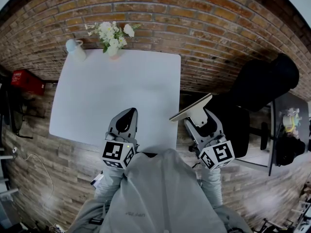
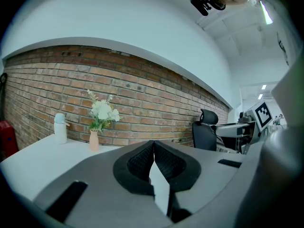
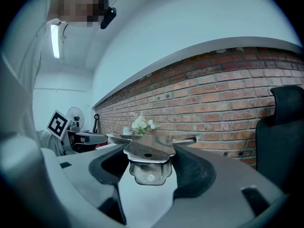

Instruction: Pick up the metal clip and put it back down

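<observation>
We see the metal clip (image 3: 147, 156), shiny silver with a wide flat top, a small hole and a bent tab, clamped in the right gripper (image 1: 196, 122). It's held in the air just past the table's (image 1: 116, 84) right edge, near the black chair (image 1: 260, 84). The left gripper (image 1: 127, 116) has its jaws together with nothing between them, over the near table edge. The tabletop is bare except for the flower vase (image 1: 113, 39) and bottle (image 1: 75, 49) at the far edge by the brick wall (image 1: 204, 28).
</observation>
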A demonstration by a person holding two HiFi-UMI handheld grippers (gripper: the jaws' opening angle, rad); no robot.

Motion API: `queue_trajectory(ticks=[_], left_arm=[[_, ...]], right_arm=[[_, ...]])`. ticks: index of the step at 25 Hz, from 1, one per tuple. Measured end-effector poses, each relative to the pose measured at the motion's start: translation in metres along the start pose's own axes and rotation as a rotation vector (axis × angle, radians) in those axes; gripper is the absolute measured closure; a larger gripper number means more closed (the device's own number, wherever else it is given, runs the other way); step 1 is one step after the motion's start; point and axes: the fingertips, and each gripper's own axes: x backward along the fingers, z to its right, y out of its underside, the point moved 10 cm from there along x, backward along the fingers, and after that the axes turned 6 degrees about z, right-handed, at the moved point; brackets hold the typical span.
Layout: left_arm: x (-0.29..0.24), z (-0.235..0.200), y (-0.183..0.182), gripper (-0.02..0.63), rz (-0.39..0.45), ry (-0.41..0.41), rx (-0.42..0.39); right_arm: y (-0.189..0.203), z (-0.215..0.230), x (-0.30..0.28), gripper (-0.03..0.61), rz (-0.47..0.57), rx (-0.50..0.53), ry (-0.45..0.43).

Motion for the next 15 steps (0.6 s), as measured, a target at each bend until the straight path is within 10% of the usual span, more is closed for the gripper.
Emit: queue_trajectory(ticks=[15], left_arm=[[0.007,-0.013,0.02,0.587,-0.069,-0.047,0.047]], right_arm=[[0.022,-0.013,-0.044,0.279,-0.182,0.055,-0.137]])
